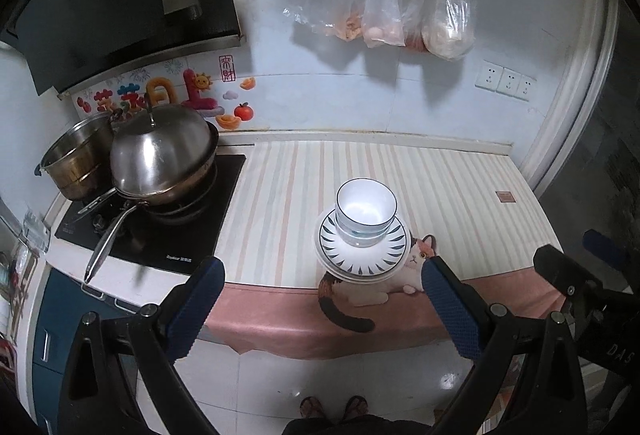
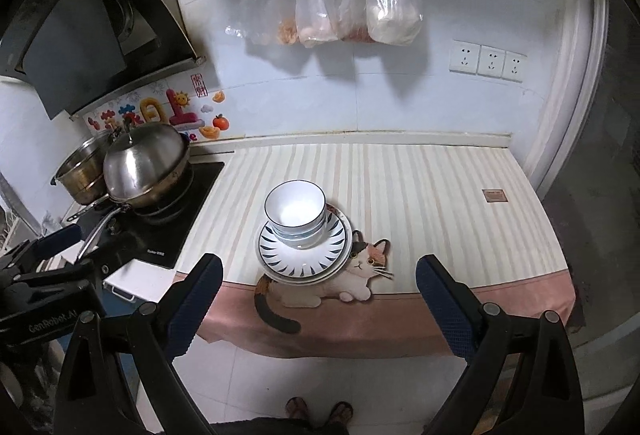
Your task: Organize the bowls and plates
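A stack of white bowls (image 1: 366,209) (image 2: 295,213) with dark rims sits on a stack of patterned plates (image 1: 362,257) (image 2: 304,261) on the striped counter mat. My left gripper (image 1: 320,271) is open and empty, held back from the counter's front edge, with the stack between and beyond its fingertips. My right gripper (image 2: 318,269) is open and empty, also back from the edge in front of the stack. The right gripper shows at the right of the left wrist view (image 1: 568,267); the left one shows at the left of the right wrist view (image 2: 60,239).
The striped mat (image 1: 460,195) (image 2: 440,195) with a cat picture covers the counter and hangs over its front. A lidded wok (image 1: 164,155) (image 2: 146,163) and a steel pot (image 1: 76,163) stand on the stove at left. Plastic bags (image 1: 400,15) hang on the wall. Floor lies below.
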### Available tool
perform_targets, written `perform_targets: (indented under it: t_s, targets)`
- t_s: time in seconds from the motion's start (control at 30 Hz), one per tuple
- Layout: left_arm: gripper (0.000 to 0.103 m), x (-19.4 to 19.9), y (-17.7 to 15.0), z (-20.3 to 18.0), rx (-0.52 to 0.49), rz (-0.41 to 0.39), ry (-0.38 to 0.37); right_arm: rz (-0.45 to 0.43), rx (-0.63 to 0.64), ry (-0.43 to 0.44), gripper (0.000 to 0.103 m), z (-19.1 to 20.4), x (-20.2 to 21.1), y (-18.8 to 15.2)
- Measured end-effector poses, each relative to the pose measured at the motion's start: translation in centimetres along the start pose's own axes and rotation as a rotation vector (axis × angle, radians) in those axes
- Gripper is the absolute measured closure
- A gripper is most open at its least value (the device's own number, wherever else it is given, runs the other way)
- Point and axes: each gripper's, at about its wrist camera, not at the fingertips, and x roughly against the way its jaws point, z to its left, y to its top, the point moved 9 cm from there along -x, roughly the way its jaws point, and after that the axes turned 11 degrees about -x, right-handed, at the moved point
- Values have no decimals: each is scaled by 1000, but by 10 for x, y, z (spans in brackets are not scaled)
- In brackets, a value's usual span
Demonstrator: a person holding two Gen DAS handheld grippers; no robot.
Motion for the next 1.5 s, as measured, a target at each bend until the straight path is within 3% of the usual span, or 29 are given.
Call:
perform_targets:
  t_s: [0.47, 1.5]
  targets:
    - [2, 18, -13, 6, 14, -20, -2, -26, 13, -24, 3, 10, 24, -18]
    - [2, 38, -21, 5, 41, -39, 13, -64, 39, -21, 3, 5, 42, -15]
